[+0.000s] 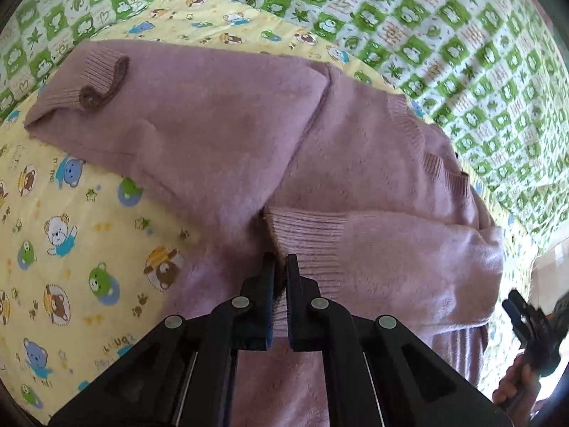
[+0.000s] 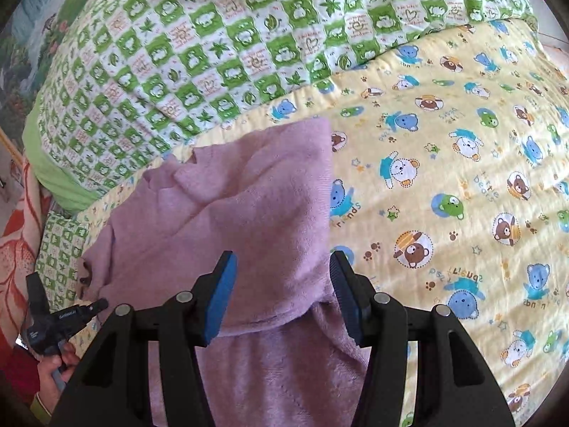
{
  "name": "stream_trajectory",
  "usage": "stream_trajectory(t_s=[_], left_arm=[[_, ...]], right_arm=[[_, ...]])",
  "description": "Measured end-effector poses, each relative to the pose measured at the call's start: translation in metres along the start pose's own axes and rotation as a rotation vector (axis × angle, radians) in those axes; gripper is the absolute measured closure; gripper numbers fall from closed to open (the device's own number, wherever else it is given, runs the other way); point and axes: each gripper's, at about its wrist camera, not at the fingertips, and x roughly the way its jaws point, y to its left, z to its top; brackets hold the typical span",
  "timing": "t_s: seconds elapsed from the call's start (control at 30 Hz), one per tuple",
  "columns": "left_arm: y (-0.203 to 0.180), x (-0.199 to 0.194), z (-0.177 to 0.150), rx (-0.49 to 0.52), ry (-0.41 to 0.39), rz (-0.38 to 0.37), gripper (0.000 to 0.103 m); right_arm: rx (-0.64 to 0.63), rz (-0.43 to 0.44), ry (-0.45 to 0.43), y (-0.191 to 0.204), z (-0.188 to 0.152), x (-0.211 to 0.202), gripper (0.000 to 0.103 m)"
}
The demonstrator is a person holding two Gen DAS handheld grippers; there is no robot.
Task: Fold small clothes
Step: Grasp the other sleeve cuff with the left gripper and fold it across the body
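My left tool (image 1: 281,267) pinches the sweater (image 1: 220,135) cuff; my right tool (image 2: 282,267) gapes apart. The thin pinch may slip, undoing the fold.

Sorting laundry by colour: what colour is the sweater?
Dusty lilac-pink sweater, clearest in the left wrist view.

A fuzzy mauve sweater (image 1: 220,135) (ribbed cuffs, one sleeve folded across) lies partly folded.

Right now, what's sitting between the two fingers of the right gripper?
In the right wrist view, a folded part of the purple sweater lies between the open right gripper's fingers; neither pad is pressing it.
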Motion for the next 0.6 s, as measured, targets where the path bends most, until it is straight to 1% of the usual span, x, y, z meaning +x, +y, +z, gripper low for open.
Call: stream_trajectory(t_s=[0.1, 0.13, 0.2, 0.23, 0.3, 0.33, 0.4, 0.47, 0.5, 0.53, 0.57, 0.6], left_arm=[[-0.006, 0.002, -0.006, 0.026, 0.0, 0.027, 0.1], [0.005, -0.004, -0.009, 0.035, -0.005, 0.037, 0.1], [0.002, -0.002, -0.007, 0.041, -0.016, 0.061, 0.1], [0.006, -0.004, -0.007, 0.044, -0.028, 0.084, 0.102], [0.013, -0.008, -0.001, 0.032, -0.059, 0.125, 0.103], [0.019, -0.008, 0.003, 0.011, -0.061, 0.114, 0.103], [0.024, -0.006, 0.01, -0.02, -0.033, 0.049, 0.103], [0.024, -0.004, 0.011, -0.037, 0.013, -0.007, 0.096], [0.021, -0.003, 0.01, -0.037, 0.031, -0.024, 0.086], [0.017, -0.001, 0.008, -0.031, 0.049, -0.031, 0.066], [0.014, 0.002, 0.005, -0.029, 0.076, -0.025, 0.052], [0.011, 0.006, 0.003, -0.037, 0.103, -0.011, 0.027]], right_arm=[[0.005, -0.015, 0.022, -0.005, 0.011, 0.018, 0.047], [0.006, -0.025, 0.028, -0.007, 0.016, 0.026, 0.047], [0.035, -0.042, 0.06, -0.016, 0.028, 0.044, 0.047], [0.057, -0.035, 0.071, -0.02, 0.032, 0.05, 0.047], [0.112, -0.004, 0.093, -0.029, 0.04, 0.062, 0.047], [0.123, 0.006, 0.098, -0.031, 0.043, 0.065, 0.047], [0.126, 0.016, 0.092, -0.032, 0.045, 0.066, 0.047], [0.12, 0.024, 0.088, -0.031, 0.044, 0.065, 0.046], [0.119, 0.029, 0.087, -0.032, 0.043, 0.064, 0.046], [0.121, 0.034, 0.085, -0.032, 0.042, 0.063, 0.046], [0.123, 0.037, 0.083, -0.032, 0.04, 0.062, 0.046], [0.124, 0.039, 0.083, -0.03, 0.039, 0.062, 0.046]])
